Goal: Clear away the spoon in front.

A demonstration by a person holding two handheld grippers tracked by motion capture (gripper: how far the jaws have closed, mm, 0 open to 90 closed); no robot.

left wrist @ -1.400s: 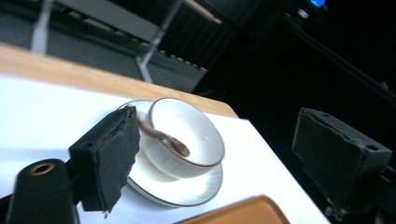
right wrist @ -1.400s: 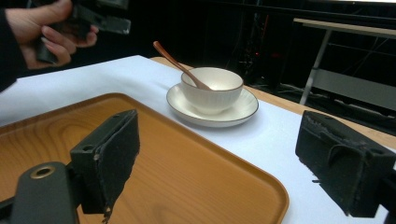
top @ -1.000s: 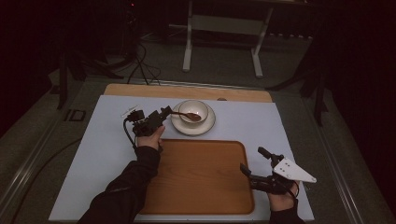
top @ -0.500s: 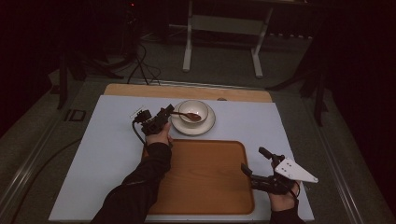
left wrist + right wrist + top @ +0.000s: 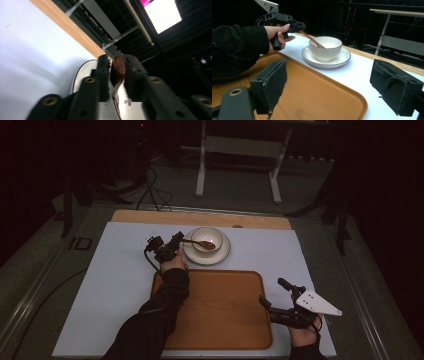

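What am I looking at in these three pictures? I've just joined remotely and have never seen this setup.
There is no robot arm here: a person holds a two-jaw gripper in each hand at a table covered with a white sheet. The high view looks down from above. The other two come from cameras riding on the grippers. On the sheet lie a brown wooden tray and a white ribbed bowl standing on a white saucer. The left gripper is closed on the handle of a dark wooden spoon, whose other end rests in the bowl. The right gripper is open and holds nothing, beside the tray's right edge.
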